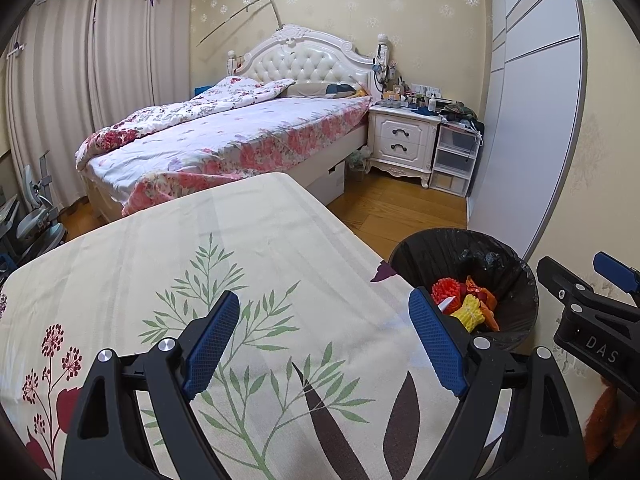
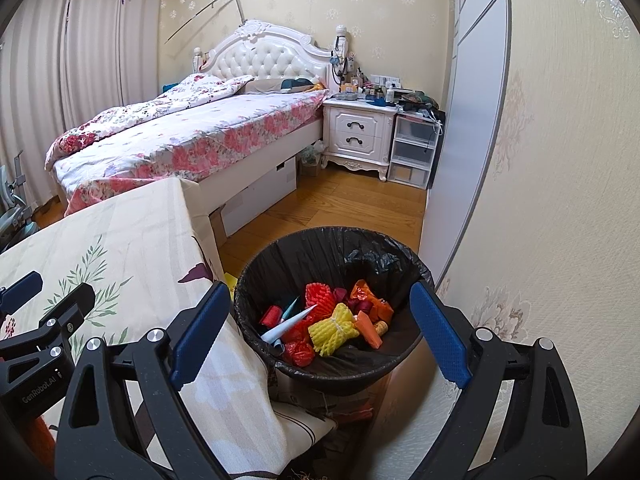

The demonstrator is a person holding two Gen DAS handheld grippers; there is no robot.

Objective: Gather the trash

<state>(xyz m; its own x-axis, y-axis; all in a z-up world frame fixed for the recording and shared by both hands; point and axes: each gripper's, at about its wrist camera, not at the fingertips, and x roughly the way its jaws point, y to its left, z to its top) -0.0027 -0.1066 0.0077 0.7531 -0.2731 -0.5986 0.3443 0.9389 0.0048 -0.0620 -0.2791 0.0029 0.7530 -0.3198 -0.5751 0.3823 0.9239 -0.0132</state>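
I hold two tongs, one in each hand, and both stand wide open with nothing between their blue, ribbed pads. My left tongs (image 1: 324, 344) hang over the worktop (image 1: 160, 264), which is covered by one cream cloth printed with green leafy sprigs, dark red flowers and brown leaf shapes; the weave looks coarse. My right tongs (image 2: 316, 334) hang just above one round bin (image 2: 332, 376) lined with a crinkly black plastic bag. The bin stands on the floor, right beside the worktop's edge and near the papered wall.

The trash lies inside the bin: two foam fruit nets, one yellow (image 2: 334, 330) and one red (image 2: 320, 298), both with a knobbly mesh; one pale blue paper cone (image 2: 288, 324); one red spool (image 2: 270, 315); one cork (image 2: 381, 326); and crumpled orange and red wrappers I cannot count apart.

Farther off stand one bed (image 2: 192, 136) with a flowered quilt and a tufted white headboard, one white nightstand (image 2: 358, 134) with two drawers, and one clear plastic drawer unit (image 2: 412, 152).
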